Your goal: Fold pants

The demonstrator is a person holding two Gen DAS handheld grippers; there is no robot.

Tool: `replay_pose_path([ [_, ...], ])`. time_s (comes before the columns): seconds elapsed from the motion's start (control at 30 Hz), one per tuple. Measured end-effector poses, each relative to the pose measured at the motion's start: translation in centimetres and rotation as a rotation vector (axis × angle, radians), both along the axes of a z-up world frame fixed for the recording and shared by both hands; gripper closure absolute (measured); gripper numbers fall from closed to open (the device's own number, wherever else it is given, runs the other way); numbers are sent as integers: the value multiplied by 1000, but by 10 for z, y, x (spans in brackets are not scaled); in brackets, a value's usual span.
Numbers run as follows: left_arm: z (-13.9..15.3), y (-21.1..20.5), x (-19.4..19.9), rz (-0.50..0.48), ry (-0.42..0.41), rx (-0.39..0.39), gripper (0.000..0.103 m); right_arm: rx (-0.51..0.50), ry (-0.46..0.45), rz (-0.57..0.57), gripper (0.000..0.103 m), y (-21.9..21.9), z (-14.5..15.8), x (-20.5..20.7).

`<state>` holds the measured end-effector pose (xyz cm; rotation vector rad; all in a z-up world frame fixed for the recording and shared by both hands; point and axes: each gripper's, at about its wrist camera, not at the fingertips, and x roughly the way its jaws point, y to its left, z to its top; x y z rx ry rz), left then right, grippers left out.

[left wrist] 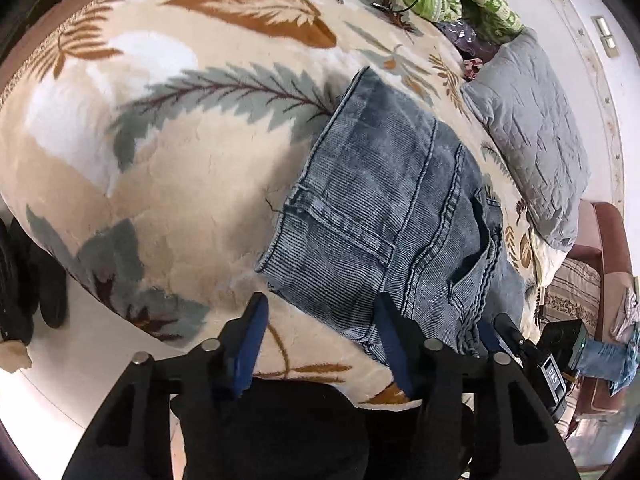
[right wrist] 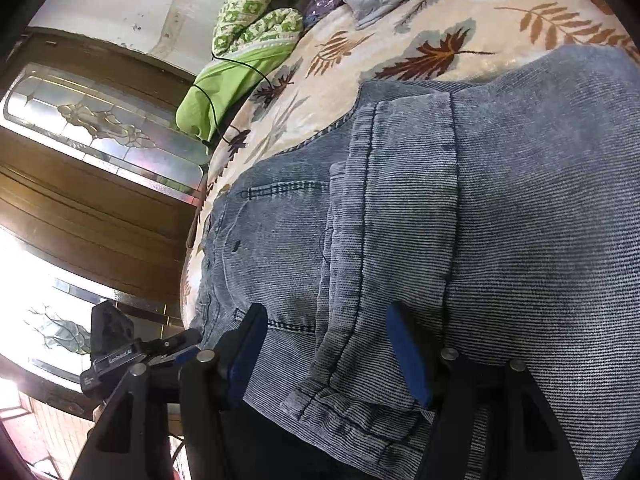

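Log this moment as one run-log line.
pants: folded on bedspread | left gripper: open | right gripper: open, over pants

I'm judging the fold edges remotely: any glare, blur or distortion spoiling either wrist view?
Left wrist: heavy fisheye bowing of the leaf-print blanket, jeans sharp, evenly lit. Right wrist: window at lower left blown out white, but the jeans stay readable, weave and stitching crisp; dark vignette at the corners in both.

Pants [right wrist: 440, 220] cut off by right, bottom edges in right wrist view; waistband underneath hidden.
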<state>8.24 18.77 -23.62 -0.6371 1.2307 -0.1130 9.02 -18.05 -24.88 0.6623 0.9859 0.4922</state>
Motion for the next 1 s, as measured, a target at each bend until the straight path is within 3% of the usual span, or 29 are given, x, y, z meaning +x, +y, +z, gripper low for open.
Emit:
replay_pose_path([
  [0.33, -4, 0, 10, 38, -10, -37, 51, -15, -1, -1, 37, 6, 2, 2],
  [0.5, 1, -13, 9, 18, -45, 86, 52, -28, -6, 5, 36, 7, 2, 3],
  [0.63, 13, -32, 1, -20, -102, 290, 51, -29, -5, 5, 36, 8, 2, 4],
  [0.83, 34, -52, -10, -64, -189, 505, 43, -69, -10, 10, 36, 13, 4, 5],
  [1.0, 41, -48, -14, -56, -216, 560, 42, -94, -17, 21, 33, 17, 5, 7],
])
